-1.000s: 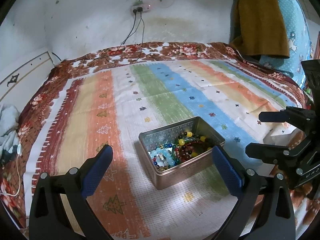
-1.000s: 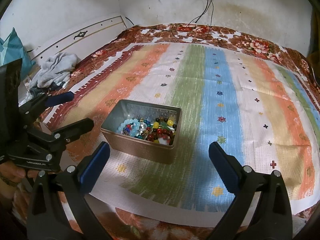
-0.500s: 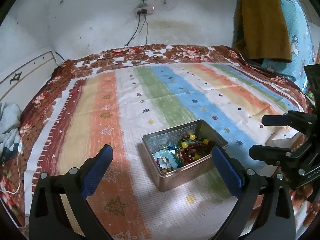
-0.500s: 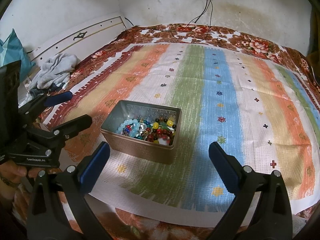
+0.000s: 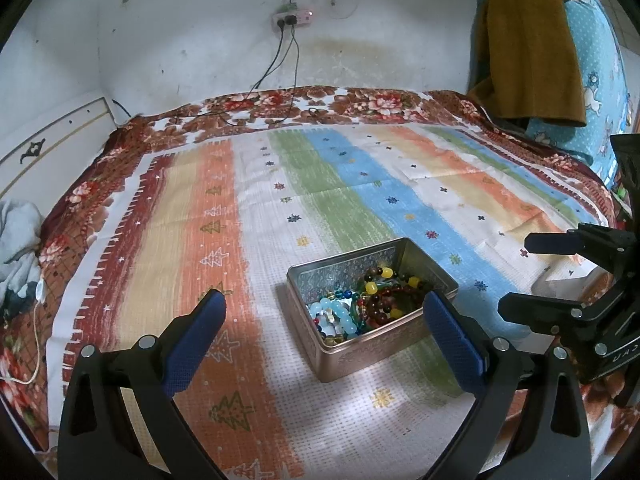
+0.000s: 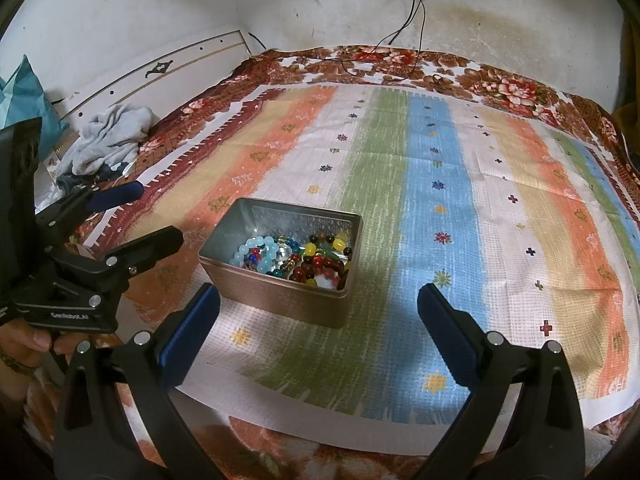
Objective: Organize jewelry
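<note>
Open metal tin (image 6: 280,280) on striped cloth (image 6: 440,184), filled with mixed bead bracelets (image 6: 296,258): pale blue, yellow, dark red, brown. Left gripper (image 5: 324,312) and right gripper (image 6: 318,300) both wide open, empty, near the tin. "GenRobot.AI" printed on left gripper body.

Striped cloth (image 5: 360,184) with small star and tree motifs, spread over a brown floral bedspread (image 5: 320,100). Power strip (image 5: 292,17) on the stained white wall, two black cables hanging to the bed. Crumpled grey towel (image 6: 112,136) beside the white headboard (image 6: 160,68). Mustard garment (image 5: 528,44) draped over blue patterned fabric (image 5: 600,60).
</note>
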`<state>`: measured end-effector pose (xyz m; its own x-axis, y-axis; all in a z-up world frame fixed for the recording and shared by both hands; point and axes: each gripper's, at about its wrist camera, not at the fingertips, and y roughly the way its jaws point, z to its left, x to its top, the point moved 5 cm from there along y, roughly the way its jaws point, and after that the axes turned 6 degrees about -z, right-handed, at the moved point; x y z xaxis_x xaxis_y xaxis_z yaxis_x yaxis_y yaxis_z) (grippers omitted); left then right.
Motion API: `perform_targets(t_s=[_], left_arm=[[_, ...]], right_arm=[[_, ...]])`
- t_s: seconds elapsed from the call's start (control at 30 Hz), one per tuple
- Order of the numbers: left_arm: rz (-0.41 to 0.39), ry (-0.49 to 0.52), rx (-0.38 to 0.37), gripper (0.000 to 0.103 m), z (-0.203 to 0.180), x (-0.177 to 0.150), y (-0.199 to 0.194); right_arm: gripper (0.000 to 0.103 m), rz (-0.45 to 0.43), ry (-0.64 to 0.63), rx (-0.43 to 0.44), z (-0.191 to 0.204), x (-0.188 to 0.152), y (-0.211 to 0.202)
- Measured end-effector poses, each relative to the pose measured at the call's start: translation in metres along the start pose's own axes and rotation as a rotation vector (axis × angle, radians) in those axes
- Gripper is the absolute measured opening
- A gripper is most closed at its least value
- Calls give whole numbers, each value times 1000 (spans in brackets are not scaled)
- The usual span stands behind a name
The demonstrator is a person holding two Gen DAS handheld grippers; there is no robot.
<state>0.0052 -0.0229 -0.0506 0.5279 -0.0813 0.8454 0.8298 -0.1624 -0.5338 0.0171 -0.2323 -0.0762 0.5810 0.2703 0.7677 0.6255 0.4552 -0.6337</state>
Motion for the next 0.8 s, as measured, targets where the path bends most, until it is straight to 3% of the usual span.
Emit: perform_targets(t_s=[0.8], left_arm=[[4,5,-8,97,-1,-2,0]], right_arm=[[98,2,1,-3,0,-1,1]])
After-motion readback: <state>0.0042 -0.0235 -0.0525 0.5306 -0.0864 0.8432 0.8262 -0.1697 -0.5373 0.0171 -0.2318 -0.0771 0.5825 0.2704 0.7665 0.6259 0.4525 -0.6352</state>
